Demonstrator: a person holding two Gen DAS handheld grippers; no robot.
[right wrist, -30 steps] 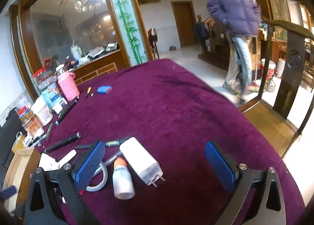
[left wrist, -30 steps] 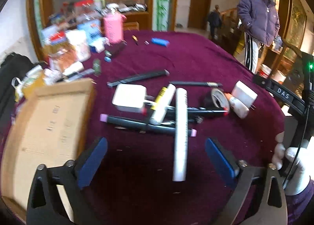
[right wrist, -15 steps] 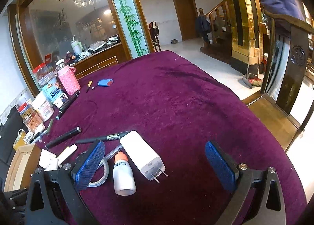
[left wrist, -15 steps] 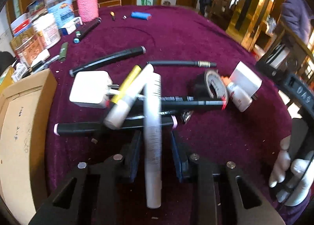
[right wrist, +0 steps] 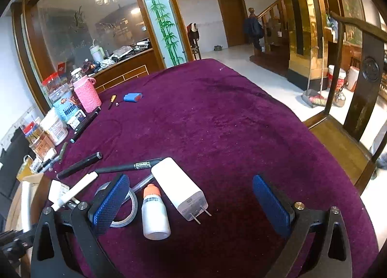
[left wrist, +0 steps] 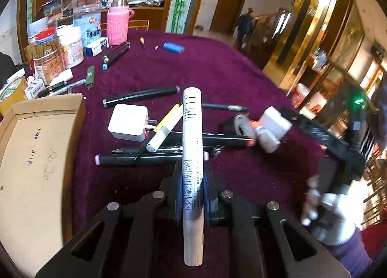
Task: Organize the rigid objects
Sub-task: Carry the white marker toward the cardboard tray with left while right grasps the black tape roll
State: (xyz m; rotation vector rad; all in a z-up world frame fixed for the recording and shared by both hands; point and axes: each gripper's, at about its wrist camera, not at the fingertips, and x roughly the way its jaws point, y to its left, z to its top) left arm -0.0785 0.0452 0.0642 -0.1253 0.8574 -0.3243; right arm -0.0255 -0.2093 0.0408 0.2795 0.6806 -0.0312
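At the left edge of the left wrist view lies an open cardboard box (left wrist: 36,157) on the bench (left wrist: 217,72), which is covered in purple cloth. Just right of it sits the pile: a white square charger (left wrist: 128,123), a yellow-and-white marker (left wrist: 167,127) leaning over black pens, and a black marker with pink ends (left wrist: 150,158) lying crosswise. The left gripper (left wrist: 192,195) has its jaws closing on a long white marker tube (left wrist: 192,157); the blue pads press its printed lower part from both sides. The tube runs straight ahead along the jaws, its far end lifted above the pile and its near end sticking back past the pads. It is white with small black print and pictograms. Farther right are a tape roll (left wrist: 238,125) and a small white bottle with an orange cap (left wrist: 266,140).

In the right wrist view, the right gripper (right wrist: 191,203) stands wide open with nothing between its pads, over the bottle and a white plug adapter (right wrist: 179,188) lying on the cloth.
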